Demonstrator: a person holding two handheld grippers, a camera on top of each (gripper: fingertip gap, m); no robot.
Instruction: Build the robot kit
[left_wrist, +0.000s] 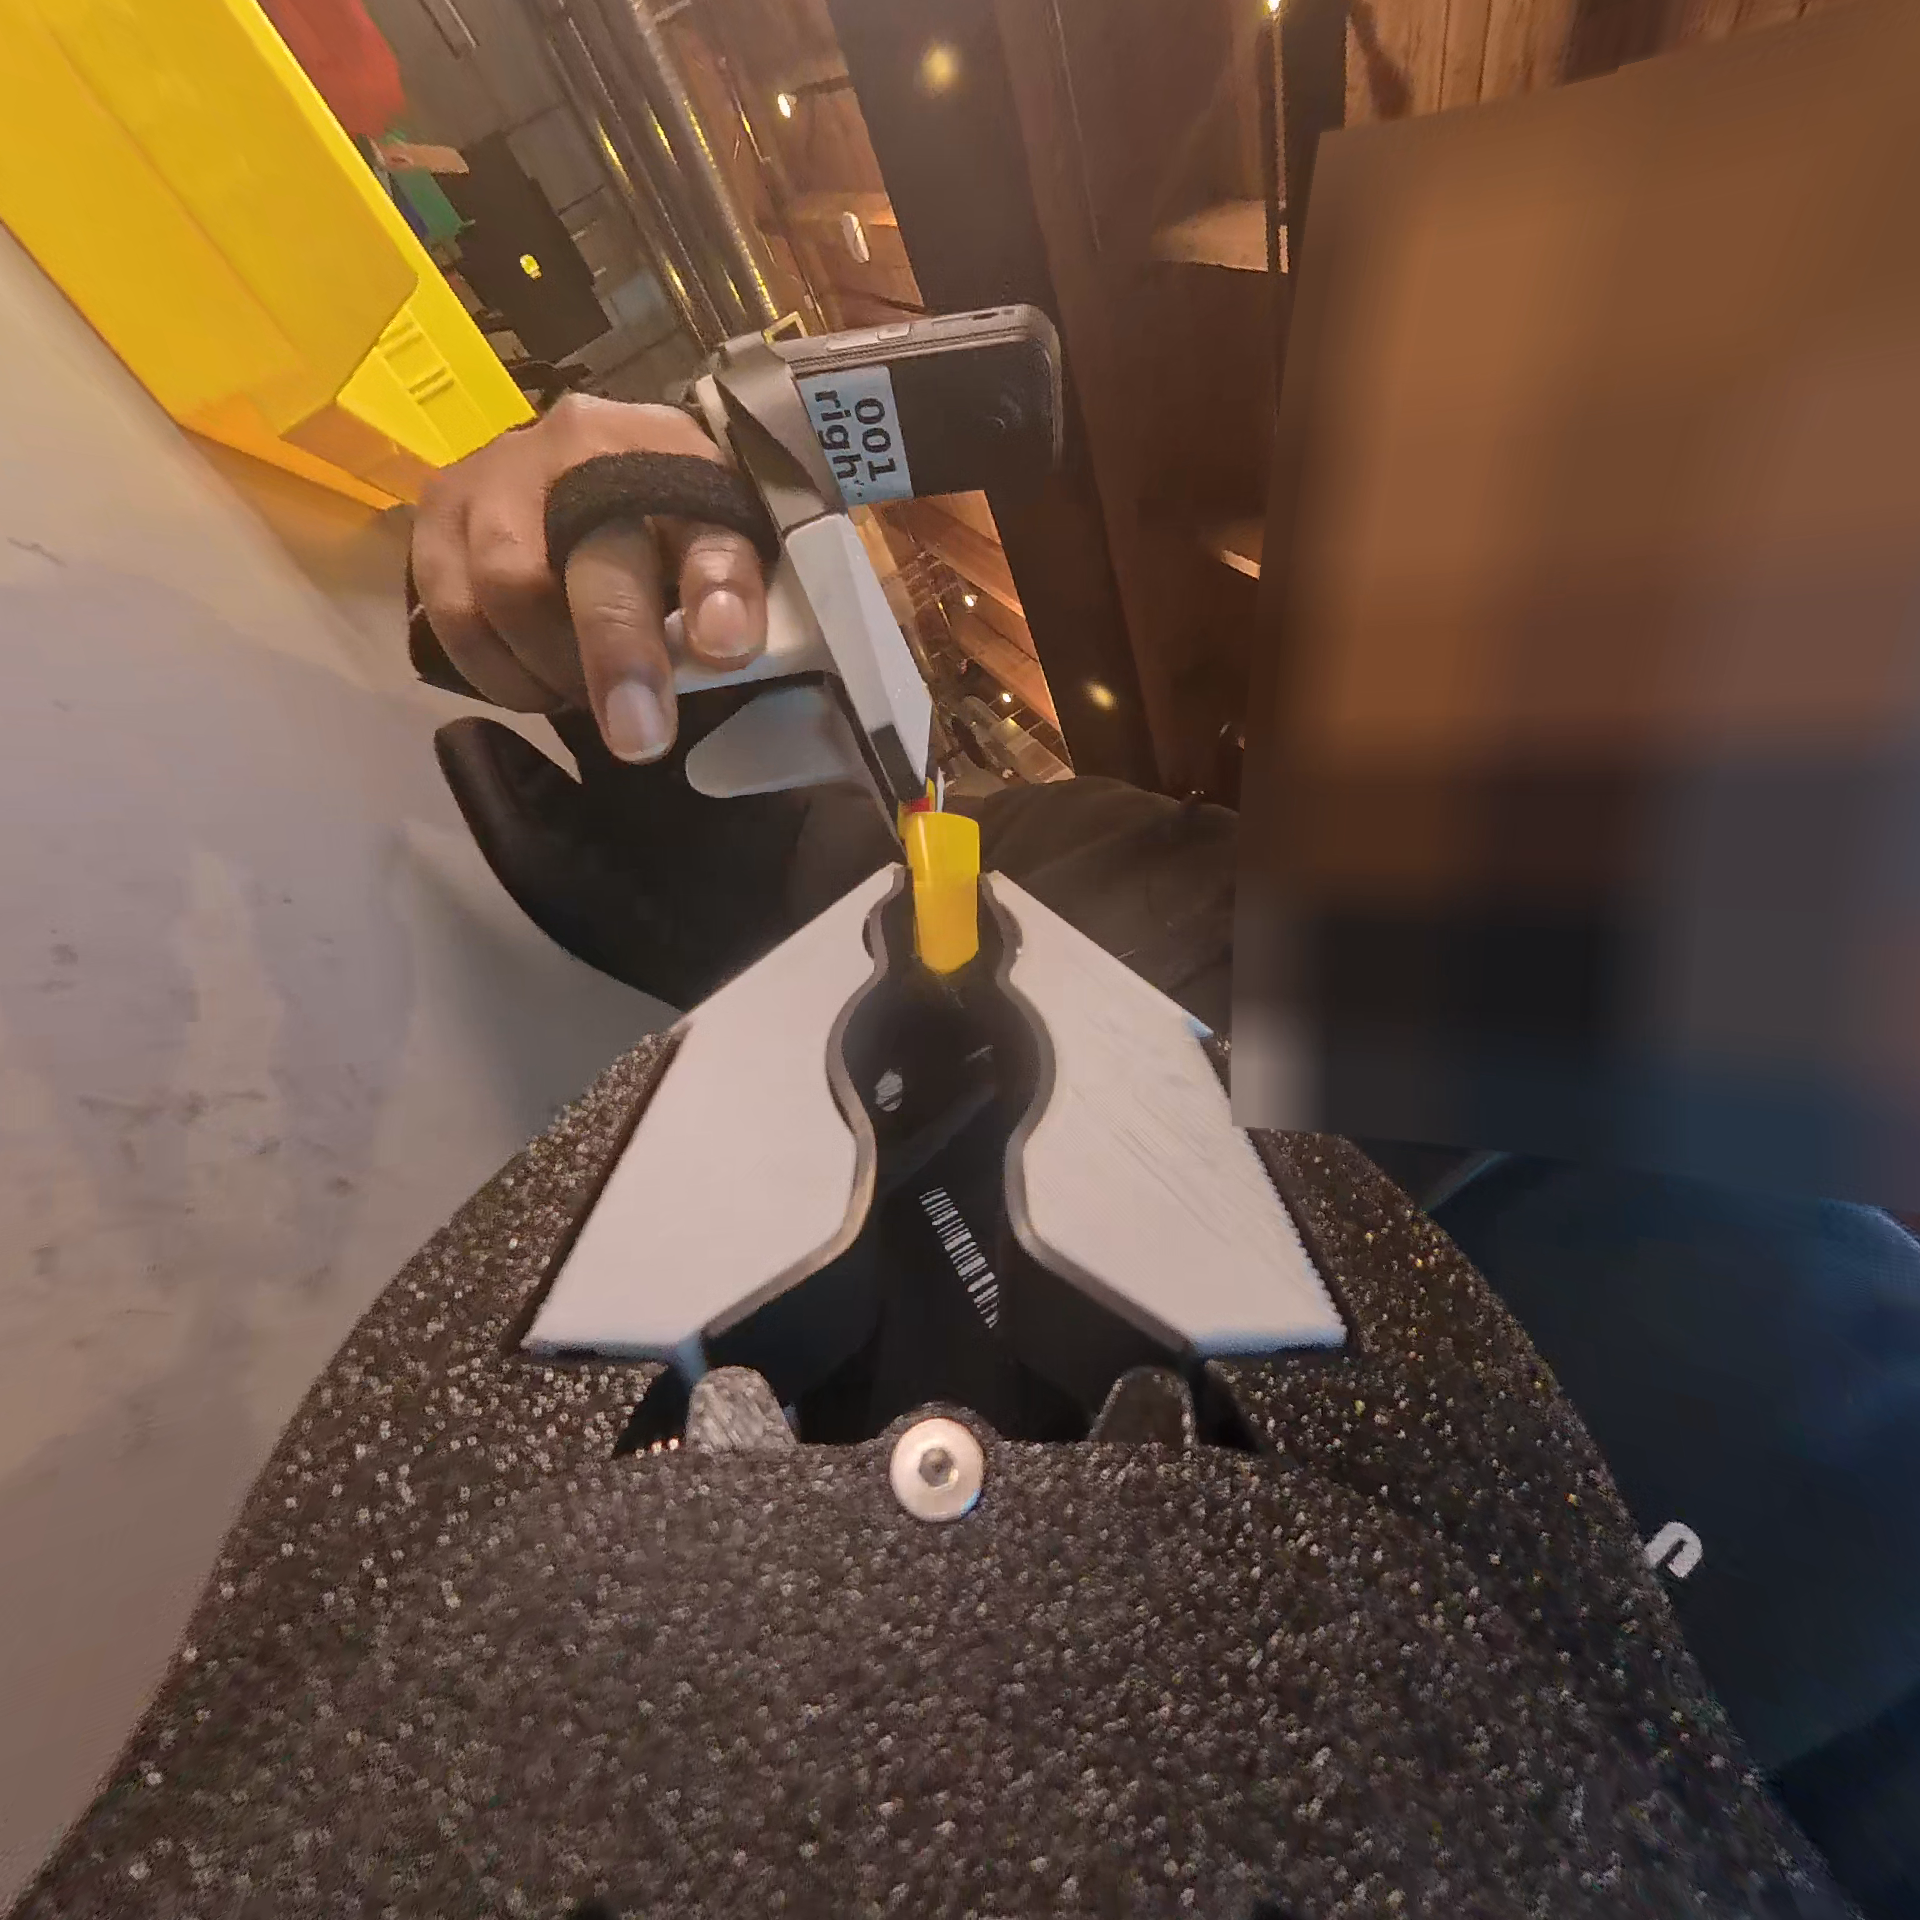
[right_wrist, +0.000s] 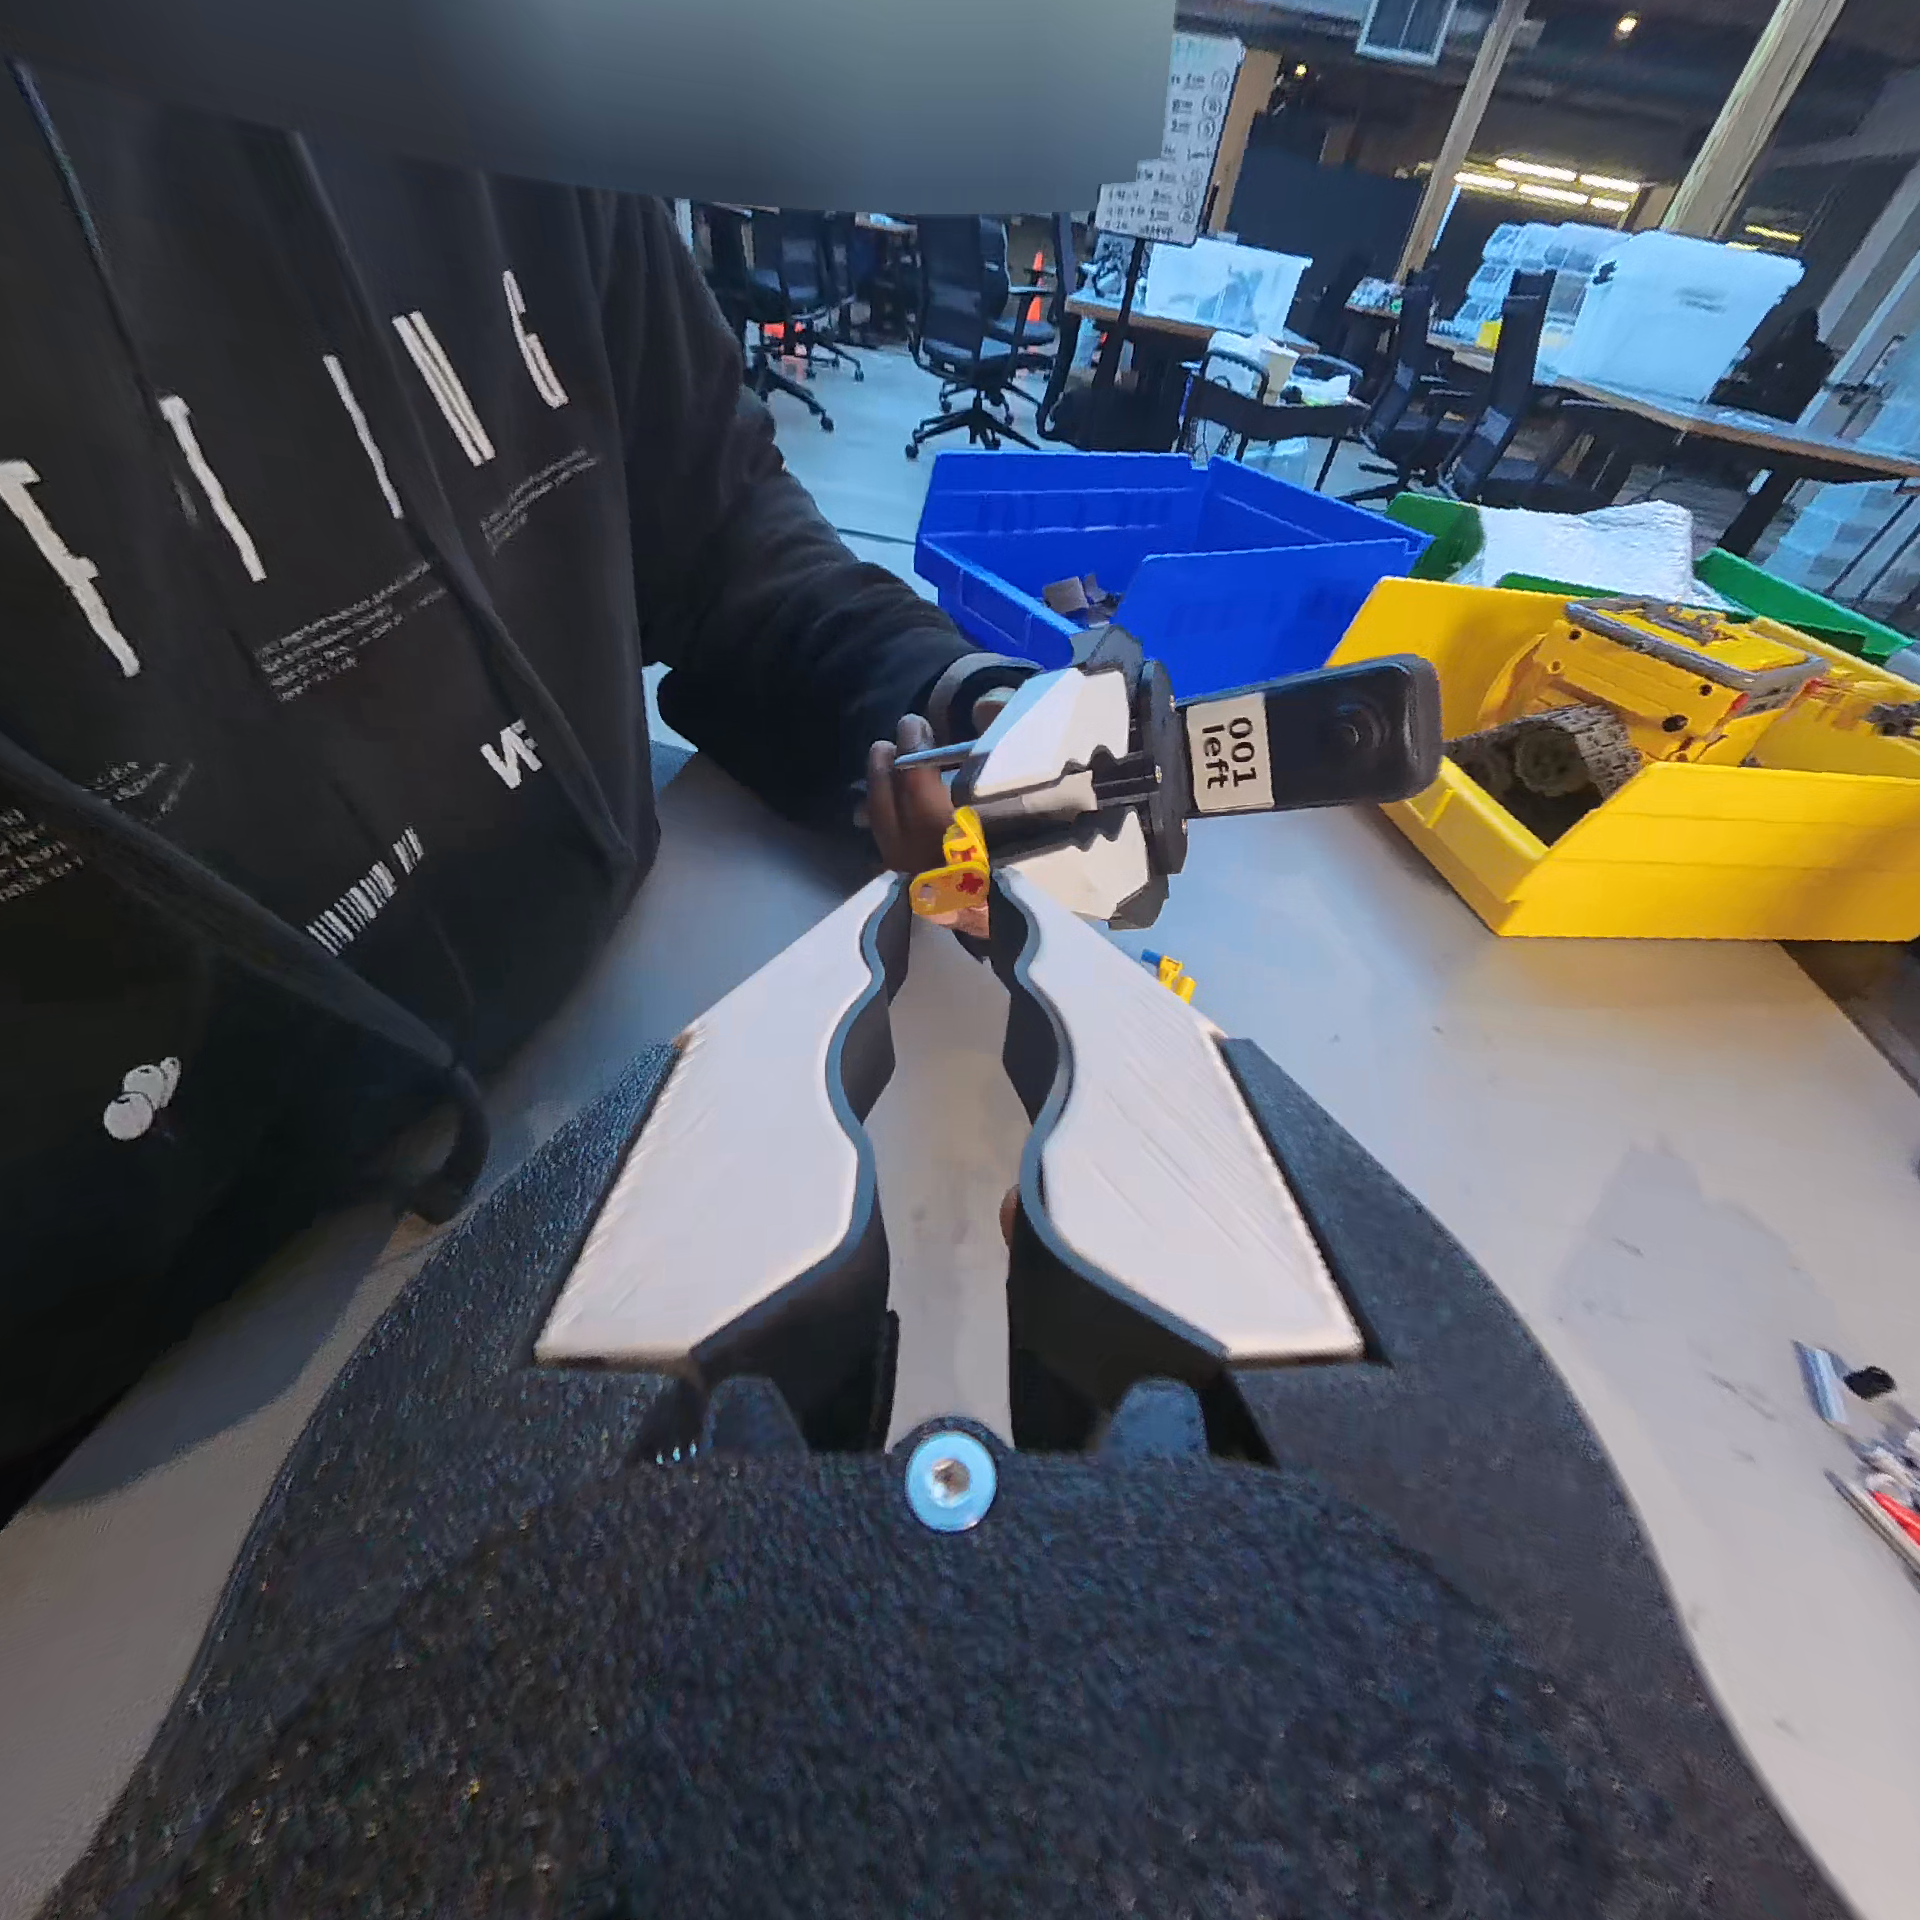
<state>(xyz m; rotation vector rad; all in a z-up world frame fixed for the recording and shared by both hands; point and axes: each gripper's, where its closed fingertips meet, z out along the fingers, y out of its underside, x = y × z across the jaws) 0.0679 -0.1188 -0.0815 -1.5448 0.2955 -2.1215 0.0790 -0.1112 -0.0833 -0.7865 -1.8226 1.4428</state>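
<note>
From the left wrist view, we see the left tool (left_wrist: 940, 894) pinching a small yellow piece (left_wrist: 942, 883), its far end met by the right tool (left_wrist: 914, 784).

From the right wrist view, our right tool (right_wrist: 948, 899) seems closed on the yellow piece above the grey table (right_wrist: 1455, 1091), near a yellow bin (right_wrist: 1662, 862).
</note>
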